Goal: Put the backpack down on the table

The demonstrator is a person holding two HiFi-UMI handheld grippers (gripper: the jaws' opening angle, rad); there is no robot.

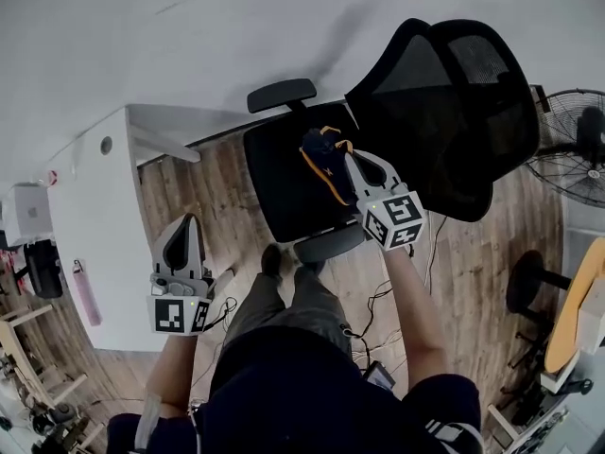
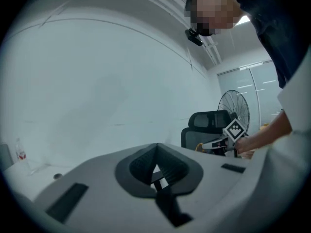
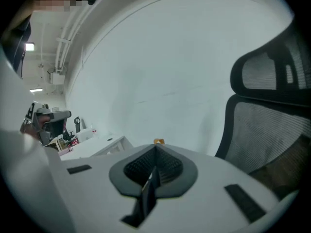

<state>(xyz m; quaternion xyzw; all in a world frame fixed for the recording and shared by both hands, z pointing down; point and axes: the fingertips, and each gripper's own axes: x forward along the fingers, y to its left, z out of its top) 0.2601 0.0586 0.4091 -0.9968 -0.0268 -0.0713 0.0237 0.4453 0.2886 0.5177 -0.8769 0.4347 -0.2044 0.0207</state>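
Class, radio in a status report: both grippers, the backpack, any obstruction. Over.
Left gripper shut, empty, beside white table. Right gripper shut on navy-and-orange fabric backpack above black mesh office chair. Backpack not yet on table; path looks open.

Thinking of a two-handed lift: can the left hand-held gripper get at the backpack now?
Probably yes. The left hand-held gripper, jaws together, hangs beside the table; only open floor separates it from the backpack over the chair seat, which the right hand-held gripper seems to grip.
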